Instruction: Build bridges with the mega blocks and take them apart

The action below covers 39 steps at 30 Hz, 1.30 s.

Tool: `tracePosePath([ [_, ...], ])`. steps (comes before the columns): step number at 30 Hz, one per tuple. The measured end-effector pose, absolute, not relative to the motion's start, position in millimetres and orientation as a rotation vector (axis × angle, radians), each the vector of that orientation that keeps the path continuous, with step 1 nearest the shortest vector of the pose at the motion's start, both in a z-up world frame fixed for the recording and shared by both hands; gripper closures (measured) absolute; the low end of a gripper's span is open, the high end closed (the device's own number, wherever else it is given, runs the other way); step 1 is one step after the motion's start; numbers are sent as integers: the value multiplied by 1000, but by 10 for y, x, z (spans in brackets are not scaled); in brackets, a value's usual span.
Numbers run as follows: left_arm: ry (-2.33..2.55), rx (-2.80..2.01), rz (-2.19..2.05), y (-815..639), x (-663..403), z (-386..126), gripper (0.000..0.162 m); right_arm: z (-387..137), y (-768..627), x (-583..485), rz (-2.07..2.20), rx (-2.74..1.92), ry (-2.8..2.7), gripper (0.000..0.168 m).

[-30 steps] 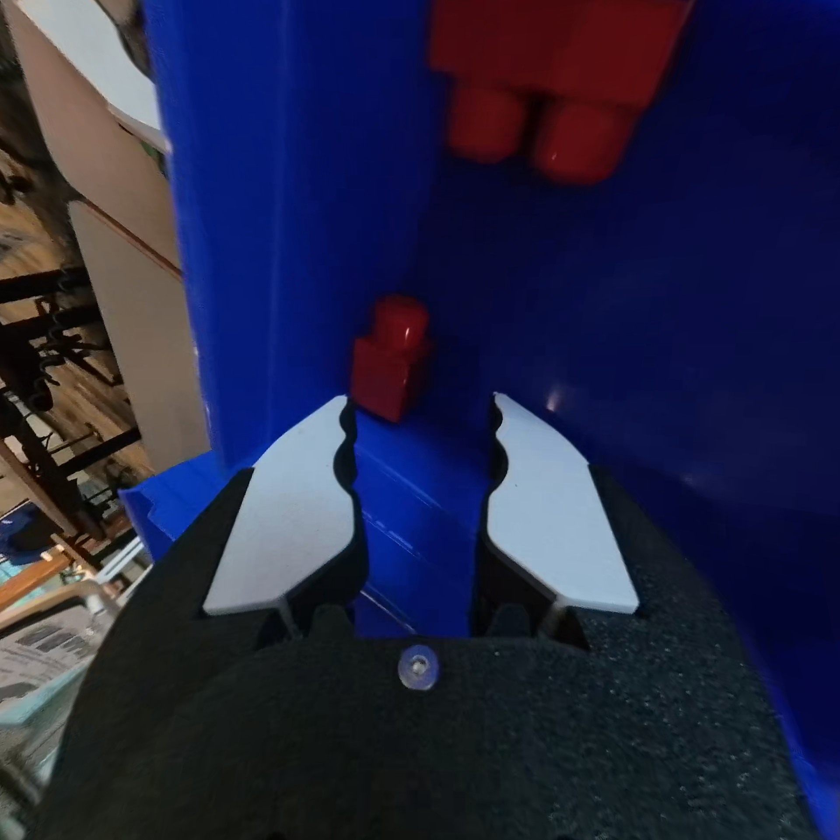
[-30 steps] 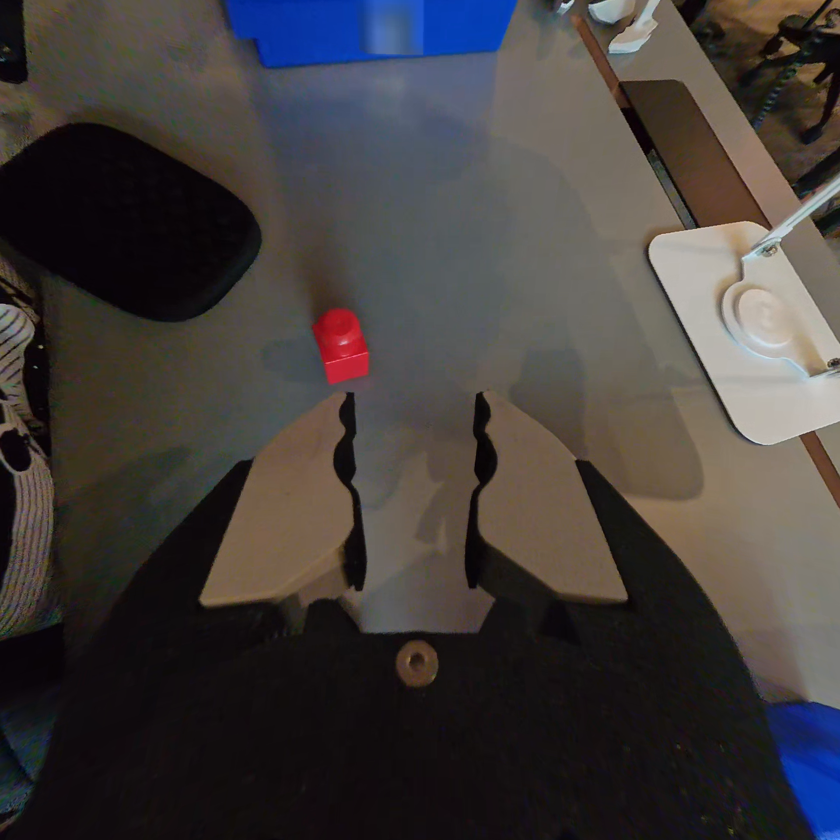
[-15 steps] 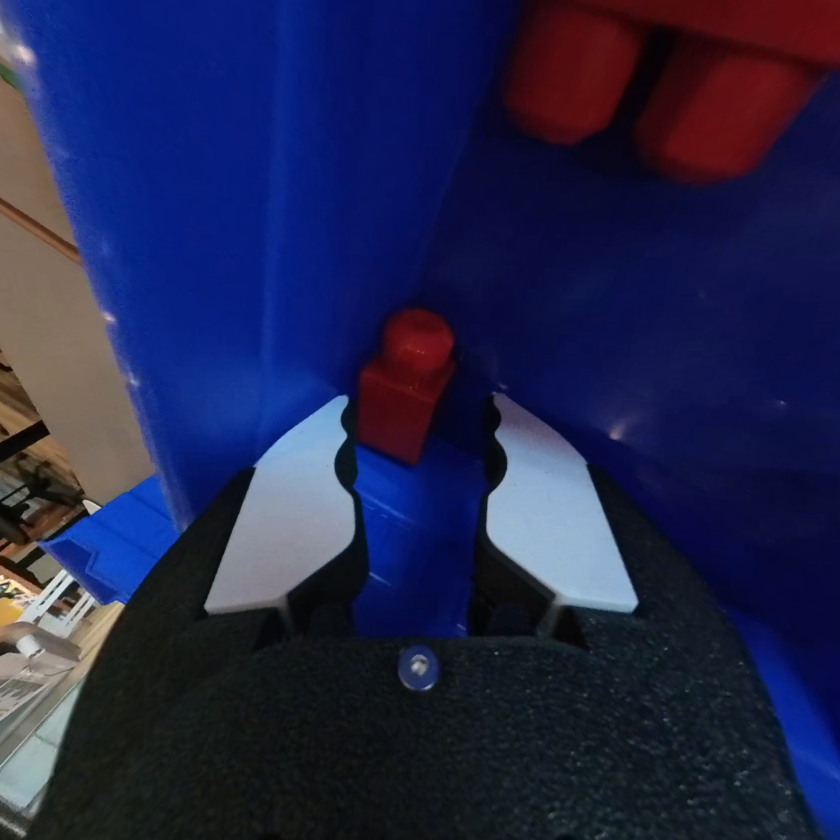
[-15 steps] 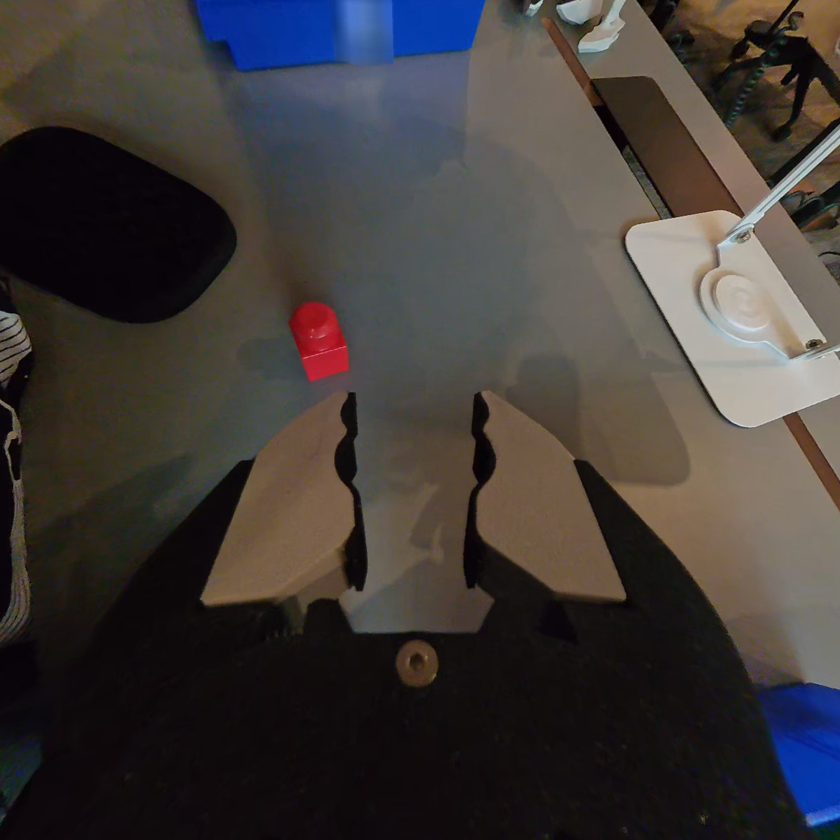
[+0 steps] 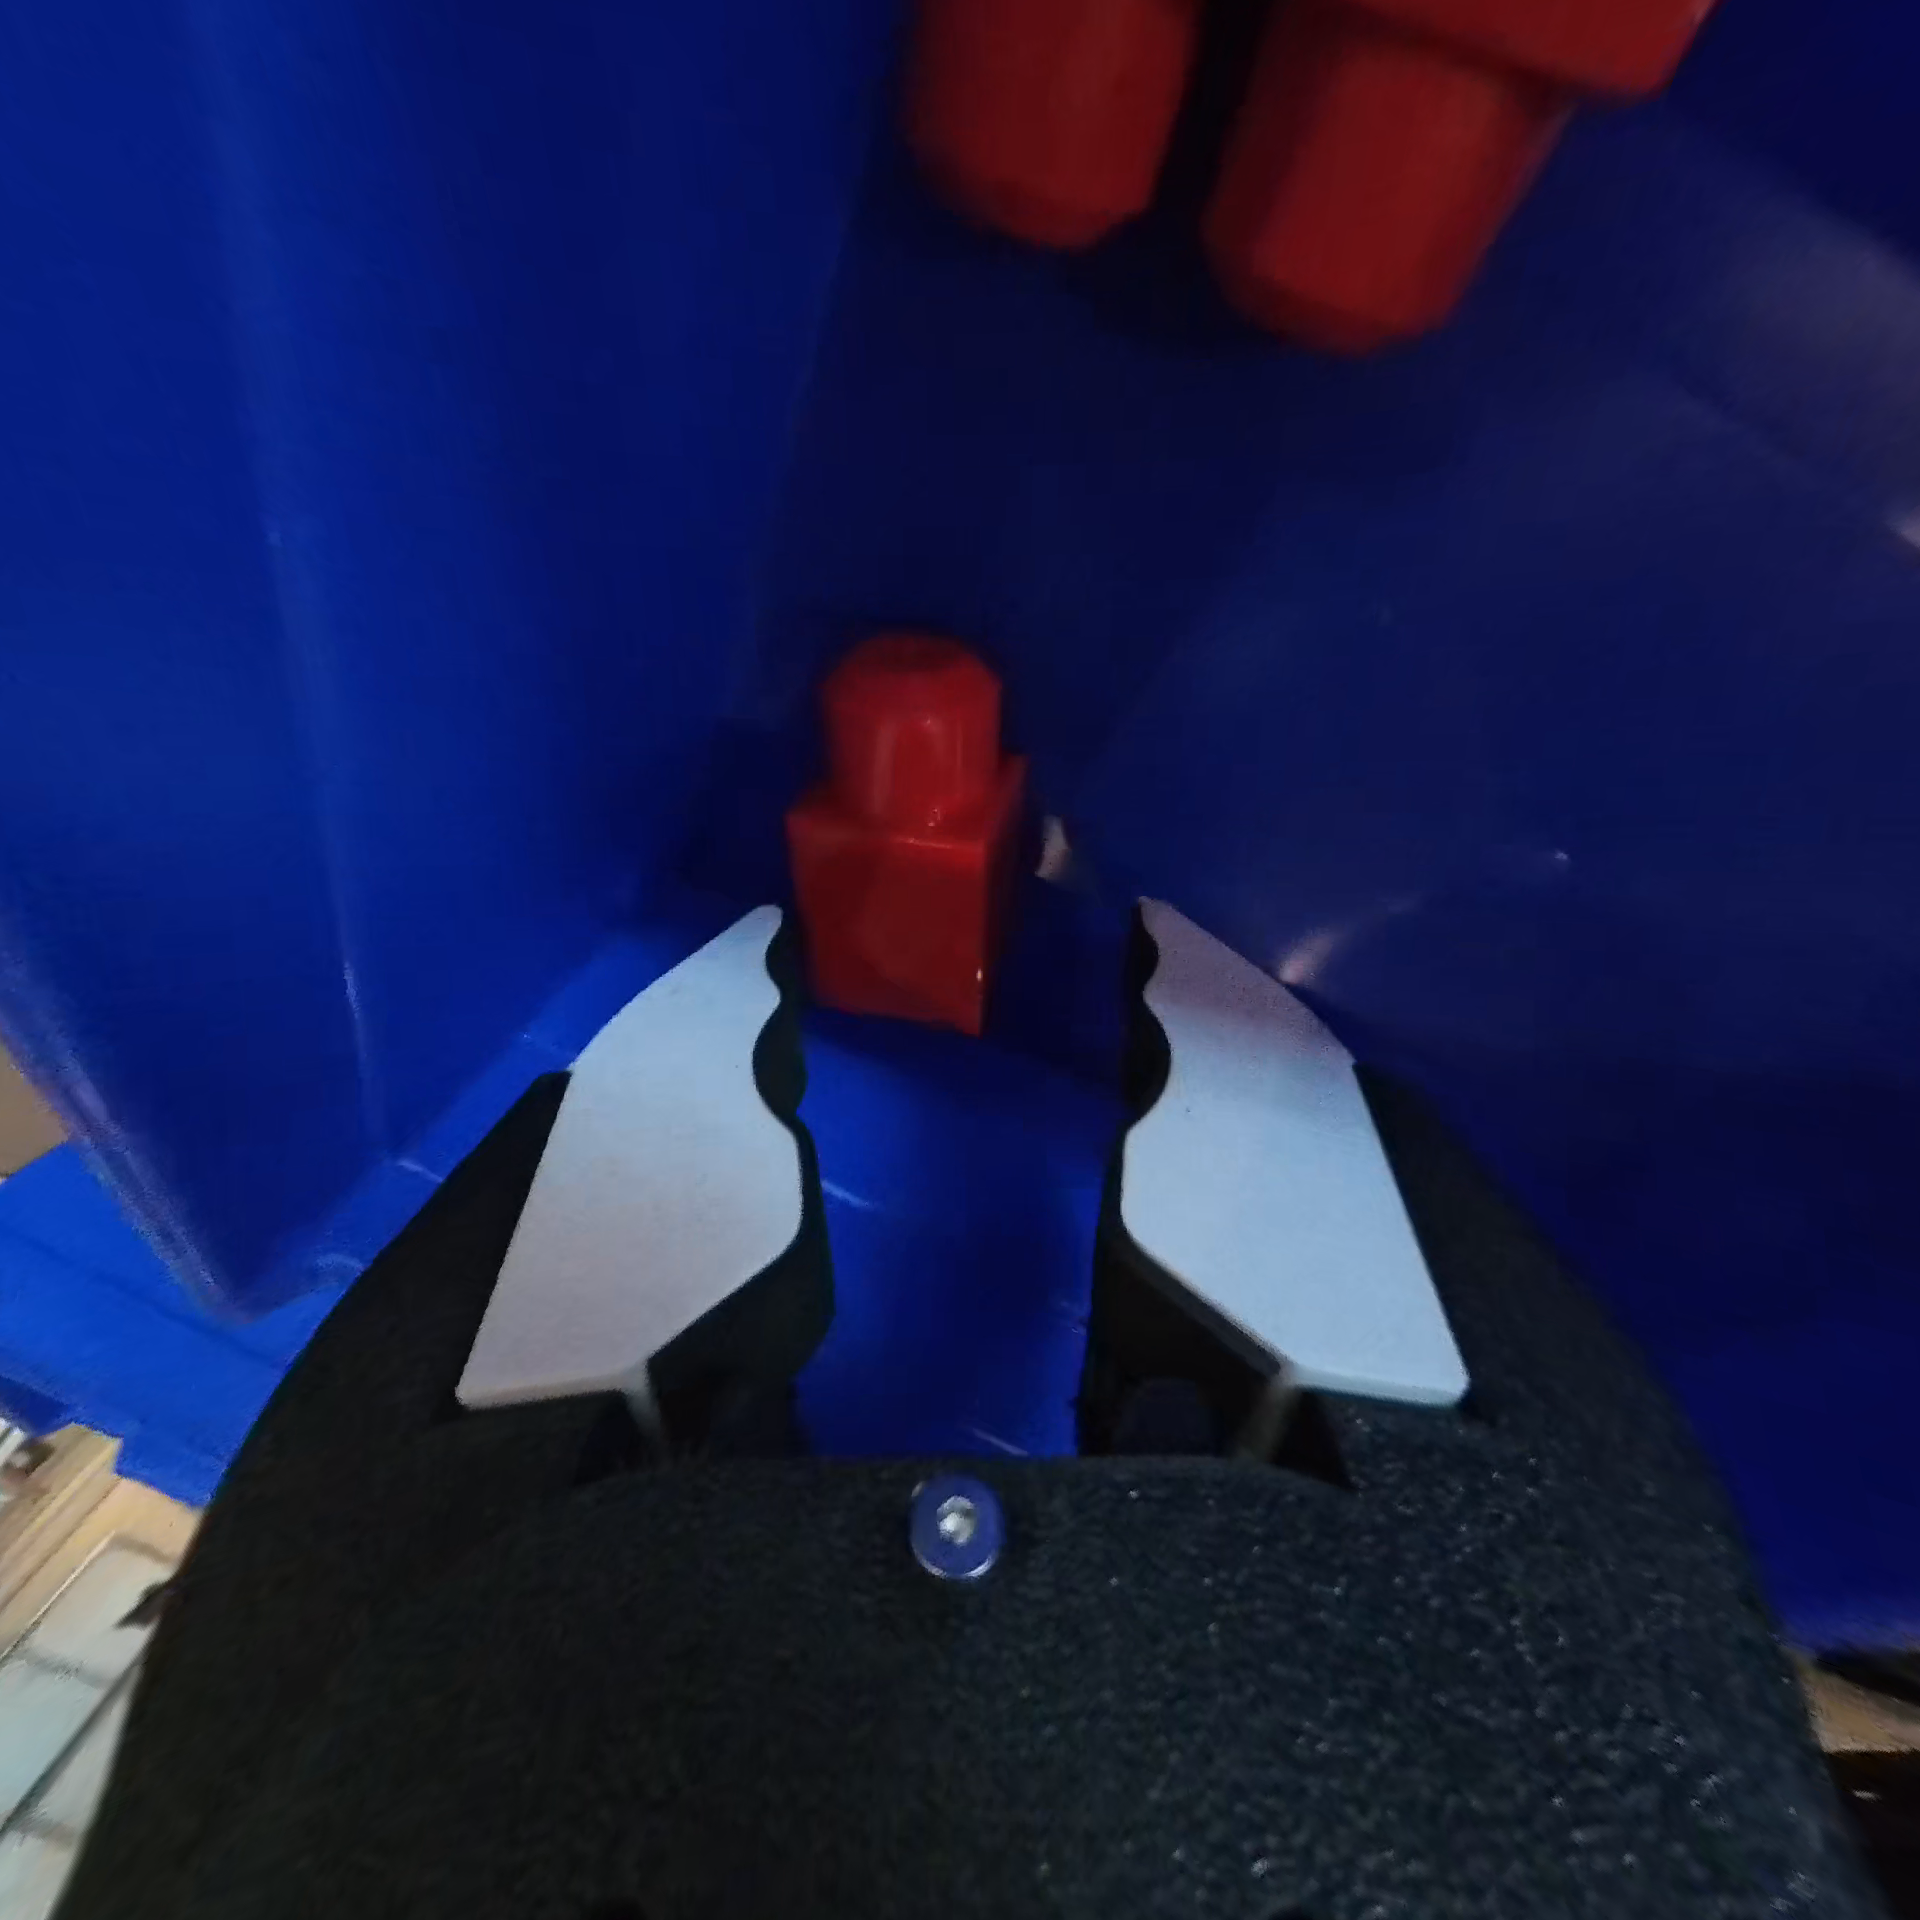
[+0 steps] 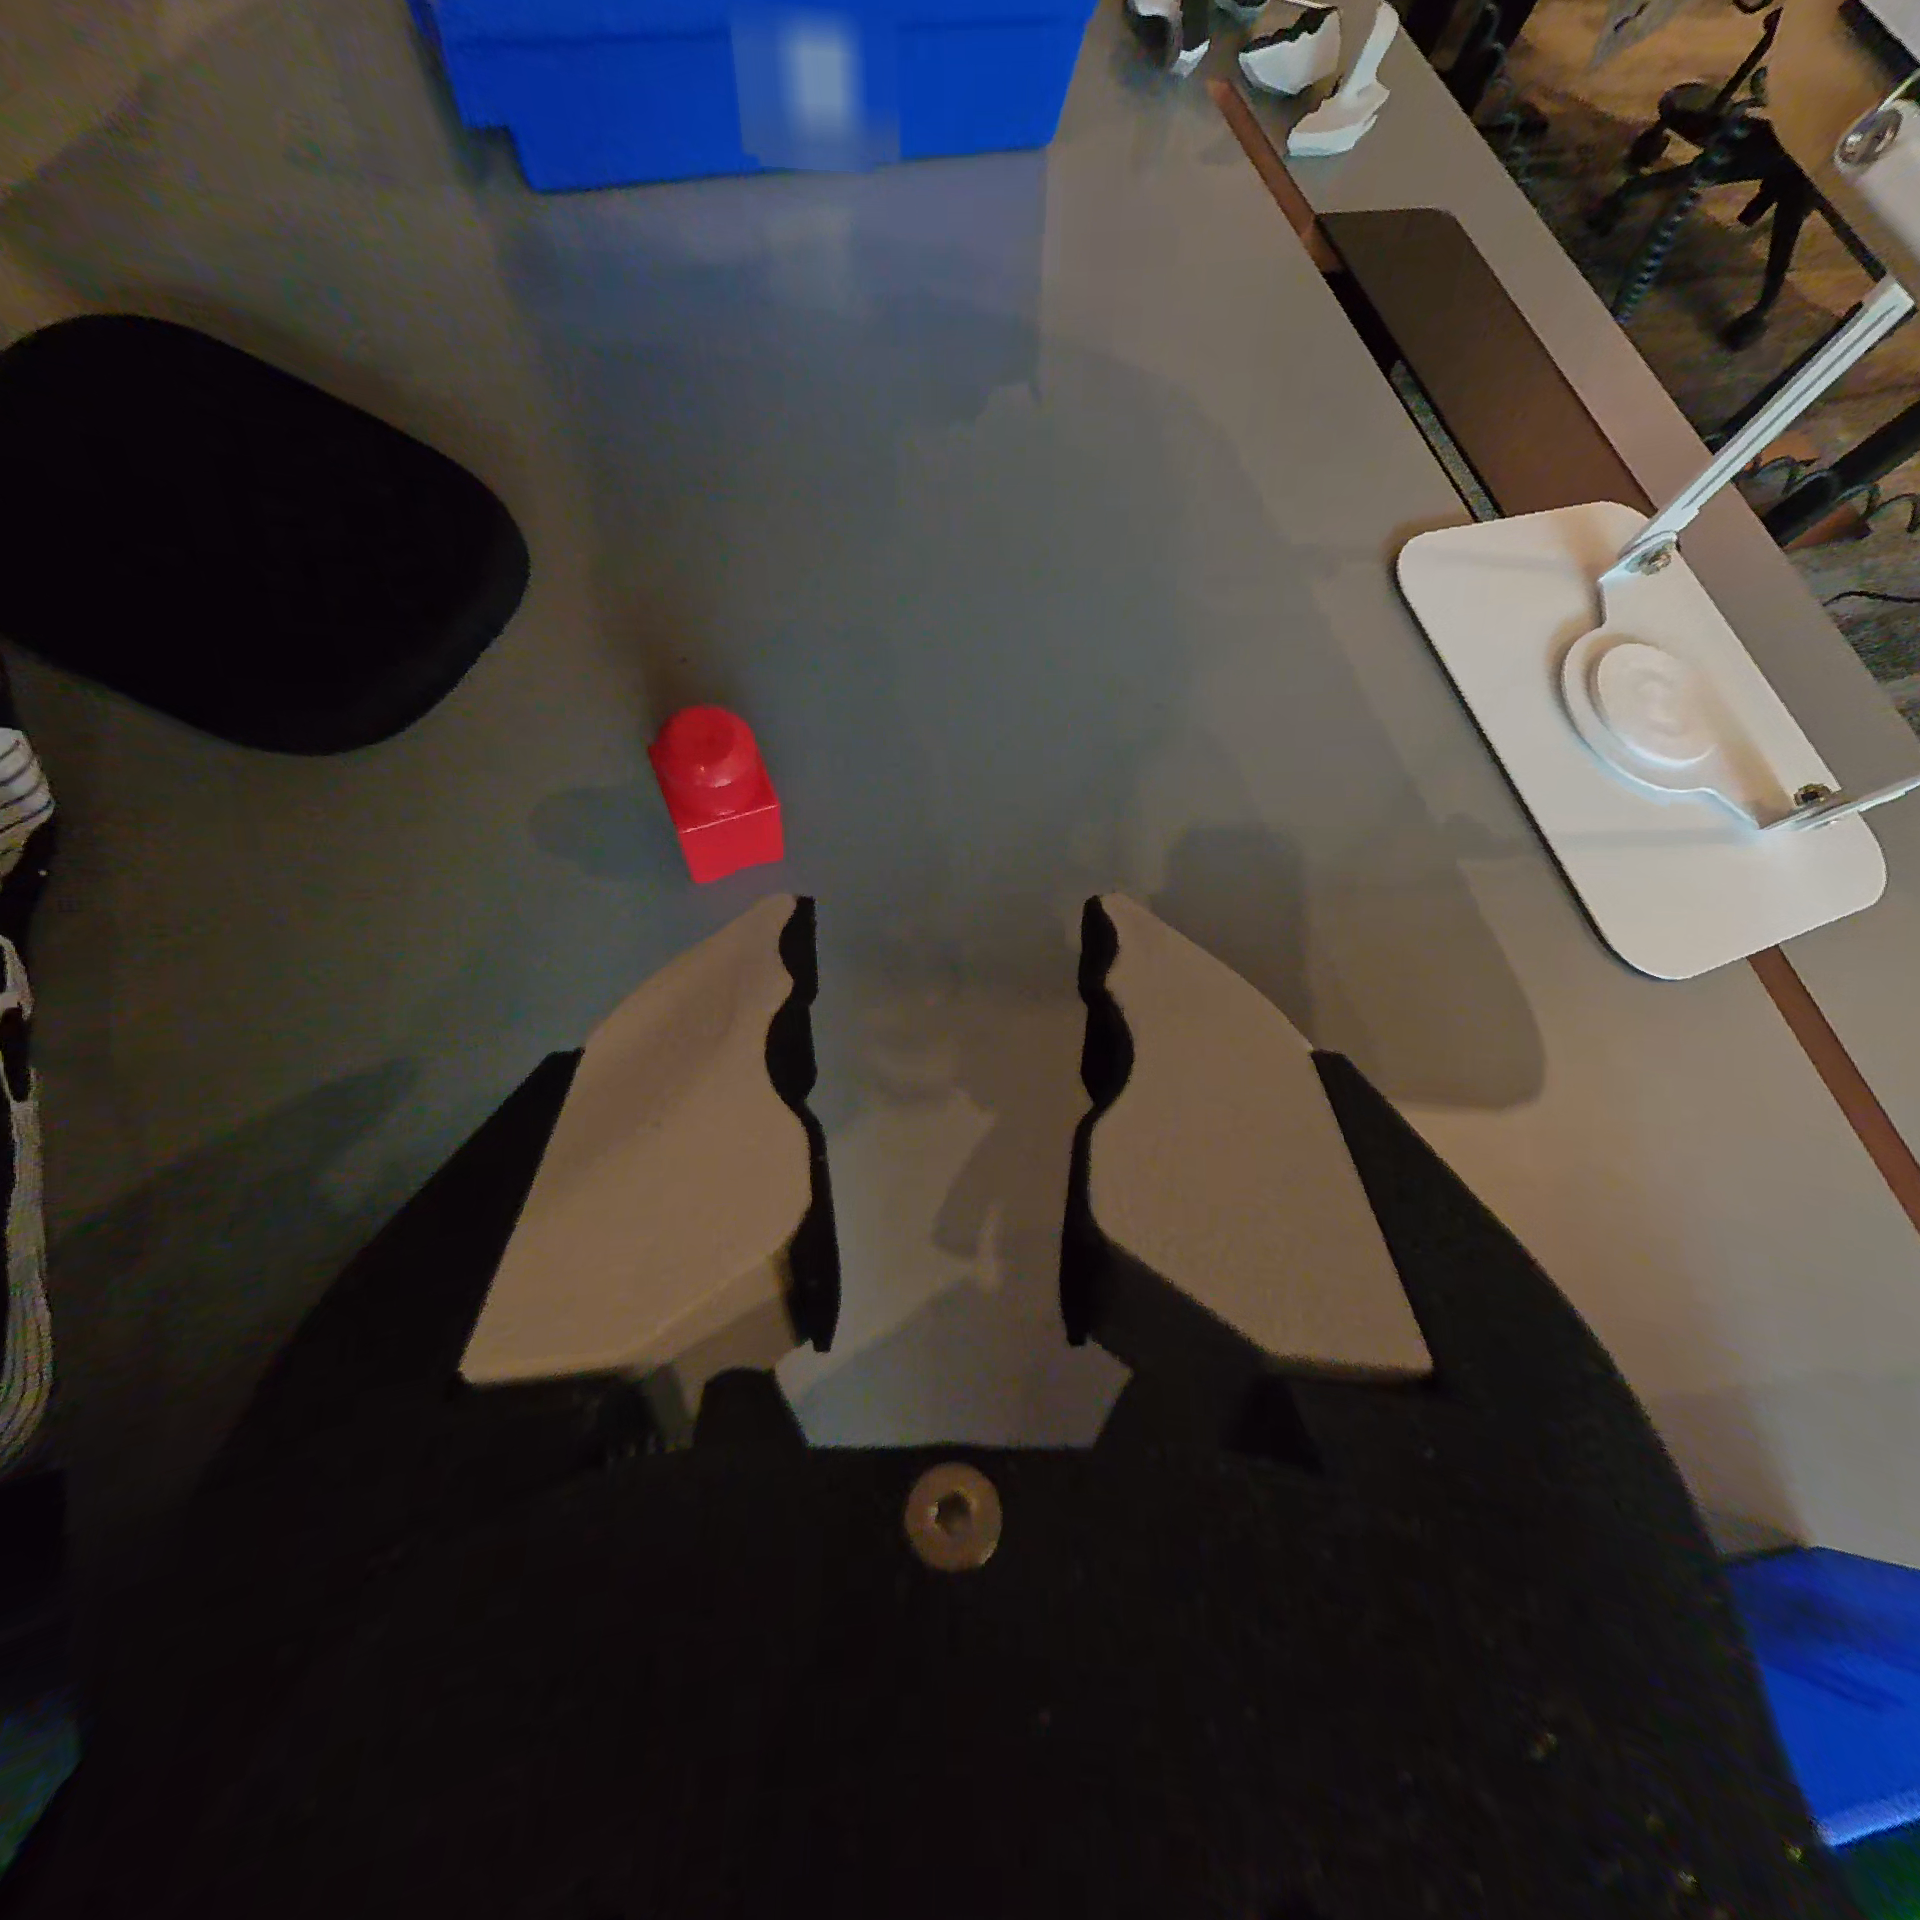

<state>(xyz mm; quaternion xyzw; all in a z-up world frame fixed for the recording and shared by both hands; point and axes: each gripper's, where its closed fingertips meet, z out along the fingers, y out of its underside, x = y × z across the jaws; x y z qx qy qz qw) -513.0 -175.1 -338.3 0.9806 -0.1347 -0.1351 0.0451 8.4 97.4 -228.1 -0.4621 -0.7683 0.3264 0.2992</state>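
Note:
In the left wrist view, my left gripper is open inside a blue bin. A small red one-stud block lies in the bin's corner, just ahead of the fingertips and near the left one; the pads do not press on it. A larger red block lies at the top of the view, studs toward me. In the right wrist view, my right gripper is open and empty above the grey table. Another small red one-stud block stands upright on the table, ahead and left of the fingertips.
A blue bin stands at the far edge of the table. A black padded object lies at the left. A white lamp base sits at the right edge. A blue corner shows at the bottom right. The grippers' ends are close to 60 cm from one another.
My left gripper has moved deeper into the bin toward the small red block, which now looms larger, and its jaws have opened slightly. My right gripper has drifted a little; its red block stays put.

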Motion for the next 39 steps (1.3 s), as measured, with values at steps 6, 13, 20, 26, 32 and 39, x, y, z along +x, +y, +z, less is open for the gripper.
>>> tracePosePath([
  [6, -476, 2943, -494, -1735, -5174, -3406, 122, -2291, 915, 74, 872, -1210, -2061, 120],
  [13, -494, 3072, -585, -1711, -5006, -3127, 123, -2286, 813, 50, 890, -1179, -2082, 120],
  [20, -554, 3525, -661, -1388, -4269, -2346, 124, -2251, 612, 23, 915, -1104, -2122, 122],
  [26, -909, 3790, -576, -1091, -3114, -1865, 124, -2189, 326, -1, 926, -1002, -2198, 123],
  [32, -1172, 3975, -165, -737, -1859, -1891, 125, -2123, 32, -134, 895, -851, -2273, 122],
  [39, -1239, 3938, 102, -472, -1074, -2366, 125, -2050, -217, -419, 851, -689, -2301, 123],
])
